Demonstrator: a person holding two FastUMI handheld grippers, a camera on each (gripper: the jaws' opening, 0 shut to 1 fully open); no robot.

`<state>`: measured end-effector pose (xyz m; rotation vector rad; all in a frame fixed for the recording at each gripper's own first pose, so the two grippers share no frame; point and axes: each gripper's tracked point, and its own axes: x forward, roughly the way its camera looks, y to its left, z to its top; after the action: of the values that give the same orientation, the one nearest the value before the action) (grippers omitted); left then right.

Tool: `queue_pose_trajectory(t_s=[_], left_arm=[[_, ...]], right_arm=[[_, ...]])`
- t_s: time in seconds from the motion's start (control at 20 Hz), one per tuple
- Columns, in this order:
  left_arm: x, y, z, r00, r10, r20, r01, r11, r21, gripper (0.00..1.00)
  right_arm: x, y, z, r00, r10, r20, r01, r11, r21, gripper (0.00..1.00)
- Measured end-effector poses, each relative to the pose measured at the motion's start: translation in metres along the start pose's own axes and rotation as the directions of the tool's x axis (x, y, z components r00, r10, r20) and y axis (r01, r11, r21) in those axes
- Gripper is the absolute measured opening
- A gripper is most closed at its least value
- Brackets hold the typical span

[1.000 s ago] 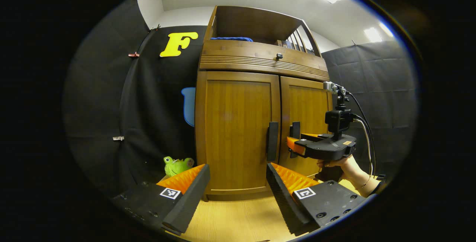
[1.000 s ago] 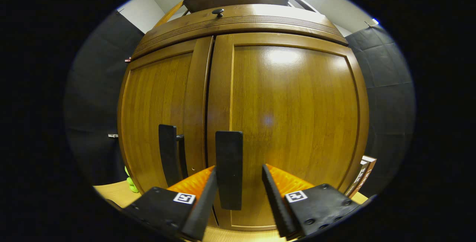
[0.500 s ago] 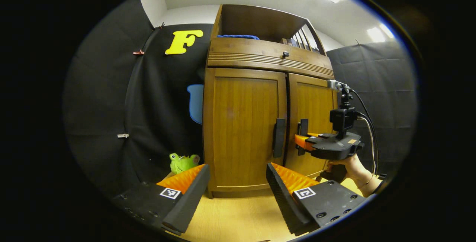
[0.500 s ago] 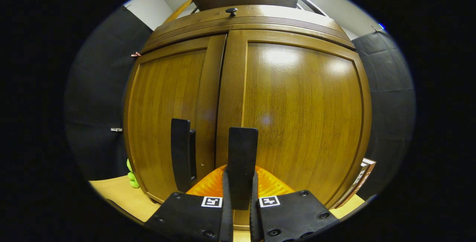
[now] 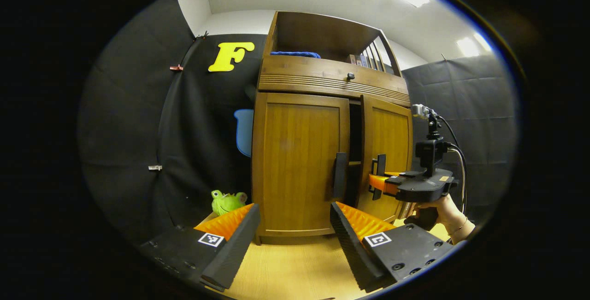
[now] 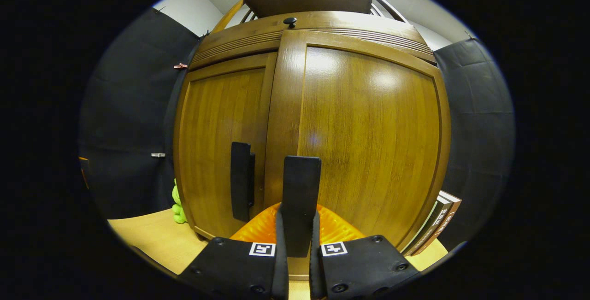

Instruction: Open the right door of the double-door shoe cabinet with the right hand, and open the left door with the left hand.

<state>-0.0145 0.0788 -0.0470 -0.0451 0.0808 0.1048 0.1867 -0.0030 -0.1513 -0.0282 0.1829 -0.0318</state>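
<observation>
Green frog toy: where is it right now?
In the left gripper view the green frog toy sits on the floor left of the shoe cabinet, against the black cloth wall.

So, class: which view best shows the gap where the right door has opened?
The left gripper view: a dark gap separates the right door from the left door. In the right gripper view the right door overlaps the cabinet, hiding the gap.

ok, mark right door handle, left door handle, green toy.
right door handle (image 6: 301, 198), right gripper view, mid bar.
left door handle (image 5: 340, 175), left gripper view, mid bar.
green toy (image 5: 225, 202), left gripper view, body.
</observation>
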Motion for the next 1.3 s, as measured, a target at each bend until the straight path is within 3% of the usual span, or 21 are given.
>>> queue_pose_trajectory(t_s=[0.1, 0.15, 0.2, 0.35, 0.4, 0.6, 0.65, 0.7, 1.1, 1.15, 1.2, 1.3], left_arm=[[-0.005, -0.007, 0.002, 1.0, -0.009, 0.002, 0.009, 1.0, 0.003, 0.95], [-0.007, -0.012, 0.003, 1.0, -0.014, 0.004, 0.014, 1.0, 0.005, 0.95], [-0.008, -0.017, 0.004, 1.0, -0.02, 0.005, 0.02, 1.0, 0.006, 0.95], [-0.011, -0.03, 0.006, 0.999, -0.042, 0.005, 0.042, 0.999, 0.009, 0.95], [-0.012, -0.036, 0.006, 0.999, -0.05, 0.004, 0.05, 0.999, 0.011, 0.95], [-0.014, -0.052, 0.007, 0.997, -0.077, 0.007, 0.077, 0.997, 0.013, 0.95], [-0.015, -0.056, 0.006, 0.996, -0.085, 0.005, 0.085, 0.996, 0.013, 0.95], [-0.015, -0.061, 0.005, 0.996, -0.093, 0.004, 0.093, 0.996, 0.013, 0.95], [-0.014, -0.094, 0.0, 0.988, -0.155, -0.018, 0.156, 0.987, 0.028, 0.95], [-0.013, -0.097, -0.001, 0.987, -0.16, -0.02, 0.161, 0.986, 0.03, 0.95], [-0.013, -0.101, -0.001, 0.986, -0.168, -0.022, 0.169, 0.985, 0.033, 0.95], [-0.014, -0.111, -0.003, 0.983, -0.184, -0.024, 0.185, 0.982, 0.031, 0.95]], right_arm=[[-0.015, -0.002, 0.0, 1.0, 0.017, -0.006, -0.017, 1.0, -0.006, 0.17], [-0.022, -0.004, 0.0, 1.0, 0.025, -0.009, -0.025, 1.0, -0.01, 0.27], [-0.03, -0.006, 0.001, 0.999, 0.03, -0.014, -0.03, 1.0, -0.009, 0.21], [-0.053, -0.012, 0.001, 0.999, 0.039, -0.011, -0.04, 0.999, -0.017, 0.21], [-0.06, -0.016, 0.001, 0.999, 0.045, -0.008, -0.045, 0.999, -0.021, 0.17], [-0.089, -0.027, 0.003, 0.998, 0.057, -0.01, -0.057, 0.998, -0.008, 0.21], [-0.096, -0.032, 0.003, 0.999, 0.051, -0.008, -0.051, 0.999, -0.016, 0.17], [-0.103, -0.037, 0.004, 0.999, 0.042, -0.006, -0.042, 0.999, -0.026, 0.22], [-0.146, -0.078, 0.005, 1.0, -0.012, -0.008, 0.011, 1.0, -0.016, 0.21], [-0.151, -0.083, 0.006, 1.0, -0.022, -0.007, 0.022, 1.0, -0.018, 0.16], [-0.155, -0.088, 0.005, 0.999, -0.034, -0.007, 0.034, 0.999, -0.018, 0.21], [-0.164, -0.098, 0.007, 0.998, -0.058, -0.005, 0.058, 0.998, -0.018, 0.2]])
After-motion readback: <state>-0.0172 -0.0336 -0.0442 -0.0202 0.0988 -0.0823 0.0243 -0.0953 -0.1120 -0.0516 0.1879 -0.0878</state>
